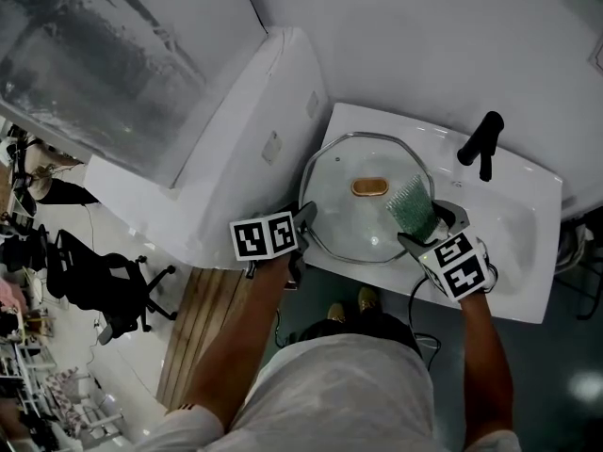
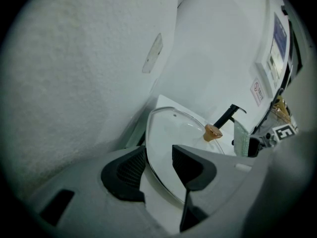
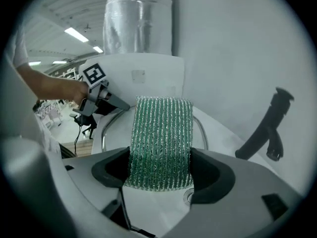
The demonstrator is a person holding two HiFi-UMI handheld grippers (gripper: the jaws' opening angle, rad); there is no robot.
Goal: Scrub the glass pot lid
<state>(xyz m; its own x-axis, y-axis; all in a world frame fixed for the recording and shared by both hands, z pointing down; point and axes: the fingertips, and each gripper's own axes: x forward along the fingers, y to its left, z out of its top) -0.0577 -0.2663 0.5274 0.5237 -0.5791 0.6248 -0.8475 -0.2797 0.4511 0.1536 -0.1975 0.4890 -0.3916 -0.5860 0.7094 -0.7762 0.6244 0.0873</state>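
A white ceramic sink [image 1: 528, 281] against a plain white wall holds the round glass pot lid [image 1: 363, 219]. The left gripper [image 1: 303, 229] is clamped on its rim. The right gripper [image 1: 429, 224] pinches a green mesh scouring pad [image 1: 412, 205] over the lid's right side. This looks like the scrubbing step; the next move calls for firm strokes across the glass.

white sink [image 1: 539, 285], black faucet [image 1: 482, 142] — perhaps an office chair [image 1: 105, 282]

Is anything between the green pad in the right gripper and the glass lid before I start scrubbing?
Nothing visible does. The green scrub pad, clamped in the right gripper, hangs over the right side of the glass lid, beside its knob; the left gripper holds the left rim, clear of it.
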